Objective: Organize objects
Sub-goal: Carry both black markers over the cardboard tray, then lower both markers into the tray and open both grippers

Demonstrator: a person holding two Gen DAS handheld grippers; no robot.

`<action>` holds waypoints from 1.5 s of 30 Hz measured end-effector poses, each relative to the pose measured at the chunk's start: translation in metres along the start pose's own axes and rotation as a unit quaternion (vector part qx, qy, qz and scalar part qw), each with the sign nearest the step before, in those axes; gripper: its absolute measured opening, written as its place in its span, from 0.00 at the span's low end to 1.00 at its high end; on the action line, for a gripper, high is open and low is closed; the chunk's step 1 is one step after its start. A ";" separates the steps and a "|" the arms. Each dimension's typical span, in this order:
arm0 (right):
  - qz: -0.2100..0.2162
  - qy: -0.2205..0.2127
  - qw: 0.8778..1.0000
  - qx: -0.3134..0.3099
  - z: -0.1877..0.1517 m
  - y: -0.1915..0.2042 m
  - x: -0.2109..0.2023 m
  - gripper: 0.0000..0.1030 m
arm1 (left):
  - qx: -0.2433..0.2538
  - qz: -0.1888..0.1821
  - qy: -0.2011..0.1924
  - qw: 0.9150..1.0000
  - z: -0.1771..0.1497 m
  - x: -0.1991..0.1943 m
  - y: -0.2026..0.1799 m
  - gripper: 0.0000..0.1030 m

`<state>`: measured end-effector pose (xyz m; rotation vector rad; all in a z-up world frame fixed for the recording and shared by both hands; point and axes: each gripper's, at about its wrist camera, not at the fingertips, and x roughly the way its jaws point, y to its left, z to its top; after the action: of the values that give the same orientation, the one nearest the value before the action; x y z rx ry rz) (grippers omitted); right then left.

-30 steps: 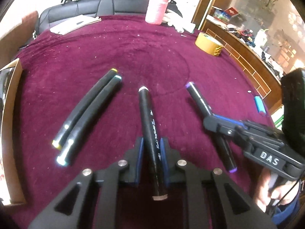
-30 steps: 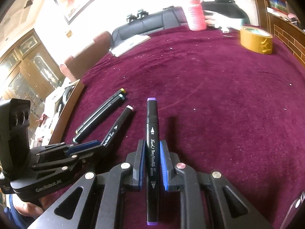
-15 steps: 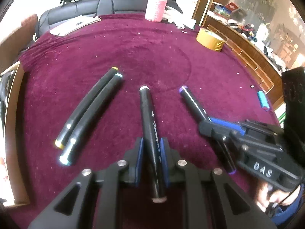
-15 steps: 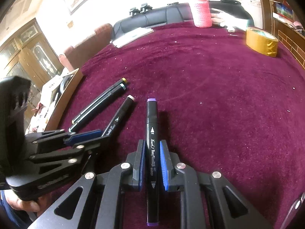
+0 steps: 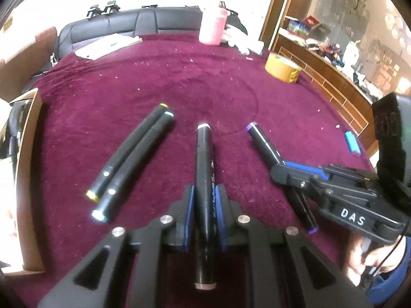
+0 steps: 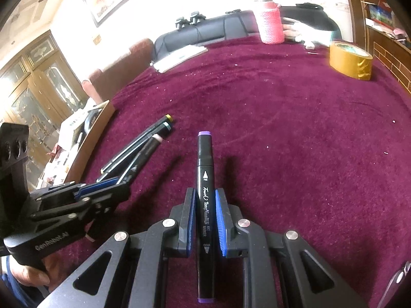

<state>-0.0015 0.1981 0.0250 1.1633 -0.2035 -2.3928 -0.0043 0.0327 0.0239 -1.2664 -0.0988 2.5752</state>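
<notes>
cloth: dark red pile cloth covers the whole table, speckled with pale crumbs.
left gripper: left gripper pinches a black marker with a pale pink cap by its middle between the blue pads; the marker runs straight along the fingers, far end pointing away from the camera.
right gripper: right gripper pinches a black marker with purple caps the same way, printed barrel facing up, one purple end near the camera and one far.
hands: a hand shows under the left gripper's handle in the right wrist view; a hand with a blue sleeve shows under the right gripper in the left wrist view.
loose markers: a yellow-capped marker and a teal-capped marker lie on the cloth side by side, touching along their length, to the left of the held pink one.
spacing: the two held markers sit apart, fanned out from each other.
tape: roll of brown tape lies flat near the far right edge.
pink cylinder: pink knitted cylinder stands upright at the far edge.
papers: white papers at the far left.
blue object: small blue cylinder lies near the right edge.
box: cardboard box at the left edge.
</notes>
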 end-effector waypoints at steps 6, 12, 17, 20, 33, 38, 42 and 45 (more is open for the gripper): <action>0.019 -0.003 0.999 0.029 0.003 -0.003 -0.004 0.16 | -0.017 -0.008 -0.023 1.000 -0.005 -0.026 0.013 0.15; 0.025 0.018 0.999 0.028 -0.001 0.026 -0.004 0.16 | -0.032 -0.009 -0.050 0.998 -0.010 -0.056 0.033 0.15; 0.051 0.033 0.998 0.009 0.003 0.064 0.000 0.17 | -0.051 -0.007 -0.066 0.997 -0.013 -0.073 0.056 0.15; 0.063 0.039 0.997 -0.008 0.007 0.090 0.001 0.17 | -0.063 -0.006 -0.078 0.995 -0.015 -0.084 0.070 0.15; 0.132 0.064 0.986 -0.076 0.035 0.220 0.041 0.17 | -0.161 0.038 -0.142 0.976 -0.033 -0.144 0.173 0.15; 0.139 0.089 0.983 -0.079 0.039 0.252 0.075 0.17 | -0.197 0.055 -0.145 0.968 -0.042 -0.151 0.210 0.15; 0.138 0.115 0.981 -0.078 0.039 0.269 0.104 0.17 | -0.217 0.057 -0.135 0.965 -0.050 -0.147 0.232 0.15; 0.137 0.123 0.980 -0.074 0.039 0.274 0.117 0.17 | -0.223 0.054 -0.126 0.965 -0.052 -0.140 0.237 0.15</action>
<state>0.0006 -0.1011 0.0572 1.2581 -0.0937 -1.9724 0.0688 -0.2361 0.0568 -1.0874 -0.7149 2.9026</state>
